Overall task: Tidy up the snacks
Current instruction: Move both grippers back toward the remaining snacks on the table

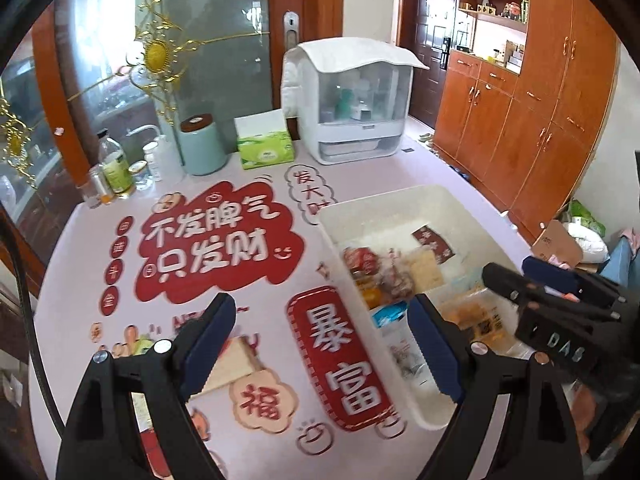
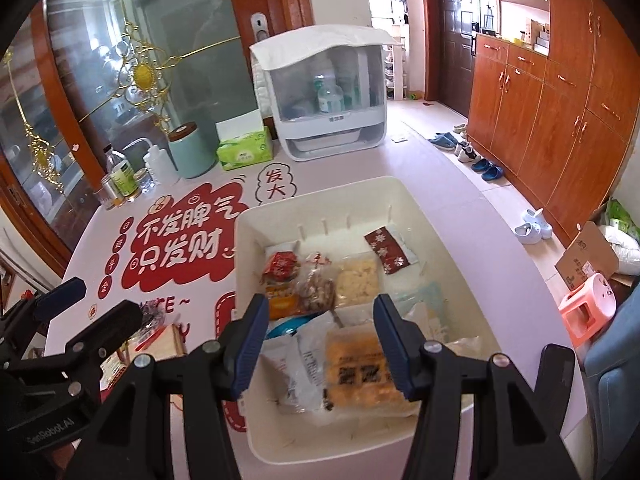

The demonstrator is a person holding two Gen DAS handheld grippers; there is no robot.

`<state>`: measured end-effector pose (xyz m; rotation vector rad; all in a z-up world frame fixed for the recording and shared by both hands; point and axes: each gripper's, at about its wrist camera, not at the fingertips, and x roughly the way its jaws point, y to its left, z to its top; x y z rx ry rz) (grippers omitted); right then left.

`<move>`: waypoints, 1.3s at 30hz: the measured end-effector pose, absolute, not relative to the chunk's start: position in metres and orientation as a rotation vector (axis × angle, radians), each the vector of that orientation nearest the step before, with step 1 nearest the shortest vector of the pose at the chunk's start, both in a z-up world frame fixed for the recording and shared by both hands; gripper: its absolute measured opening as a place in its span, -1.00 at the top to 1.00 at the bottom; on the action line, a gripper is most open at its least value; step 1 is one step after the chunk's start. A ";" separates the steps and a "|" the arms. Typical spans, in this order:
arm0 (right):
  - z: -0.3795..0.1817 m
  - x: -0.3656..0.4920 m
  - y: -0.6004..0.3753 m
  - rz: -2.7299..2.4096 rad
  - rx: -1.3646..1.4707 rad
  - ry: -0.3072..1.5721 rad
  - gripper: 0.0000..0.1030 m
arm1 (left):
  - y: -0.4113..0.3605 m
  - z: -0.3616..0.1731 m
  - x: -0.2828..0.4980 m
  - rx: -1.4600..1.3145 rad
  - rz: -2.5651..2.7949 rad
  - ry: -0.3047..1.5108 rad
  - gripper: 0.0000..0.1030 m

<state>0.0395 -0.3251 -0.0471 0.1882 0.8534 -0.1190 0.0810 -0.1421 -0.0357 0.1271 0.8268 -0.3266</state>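
- A cream plastic bin (image 2: 248,264), rectangular with rounded corners, sits near the table's right edge, long axis running from the near edge toward the far one; snack packets (image 2: 320,284) lie flat inside in a loose heap.
- An orange packet (image 2: 356,364) lies at its near end.
- The right gripper (image 2: 320,344) hovers above that end, jaws partly apart, nothing between them.
- The left gripper (image 1: 320,352) stands wide and empty over the bin's left wall.
- The table (image 1: 80,240) wears a glossy pale cover with red printed characters.
- Along the far edge: a green tissue box (image 1: 264,148), a mint canister (image 1: 200,144), a white lidded organiser (image 1: 352,108).
- Wooden cabinets (image 2: 560,120) line the right wall.
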 end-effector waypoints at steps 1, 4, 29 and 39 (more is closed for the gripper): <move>-0.046 0.038 -0.323 -0.114 0.187 0.850 -0.06 | -0.137 -0.035 0.078 0.130 -0.320 0.824 -0.69; -0.044 0.031 -0.310 -0.096 0.178 0.842 -0.06 | -0.114 -0.035 0.071 0.129 -0.297 0.826 -0.69; -0.077 0.063 -0.176 0.095 0.131 0.928 -0.08 | 0.123 -0.081 0.093 -0.031 0.053 0.953 -0.69; -0.127 0.111 -0.113 0.211 0.128 1.019 -0.08 | 0.134 -0.169 0.118 -0.075 -0.022 1.135 -0.69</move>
